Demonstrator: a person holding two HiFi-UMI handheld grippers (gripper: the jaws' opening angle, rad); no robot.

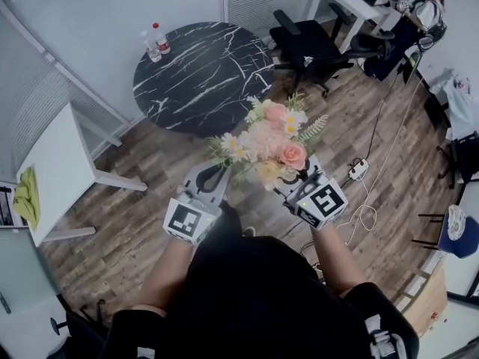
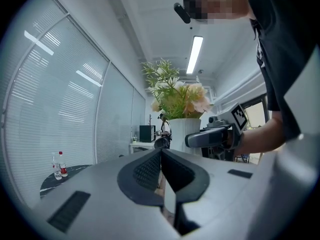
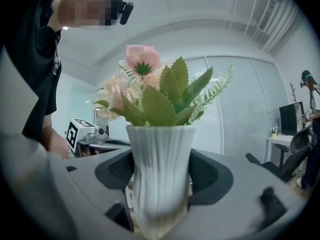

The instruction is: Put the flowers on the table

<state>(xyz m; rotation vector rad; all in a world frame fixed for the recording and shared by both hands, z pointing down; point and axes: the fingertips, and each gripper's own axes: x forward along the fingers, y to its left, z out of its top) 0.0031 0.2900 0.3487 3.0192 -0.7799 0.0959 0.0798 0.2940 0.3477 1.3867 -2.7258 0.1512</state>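
A white ribbed vase of pink and cream flowers with green leaves is held in the air over the wooden floor. My right gripper is shut on the vase, one jaw on each side of it. From the left gripper view the vase and the right gripper stand to the right. My left gripper is shut with nothing between its jaws; it hangs just left of the bouquet. The round black marble table stands ahead, beyond the flowers.
Two small bottles stand at the marble table's far left edge. A black office chair is behind it to the right. A white table with a yellow cloth is at left. A power strip and cables lie on the floor.
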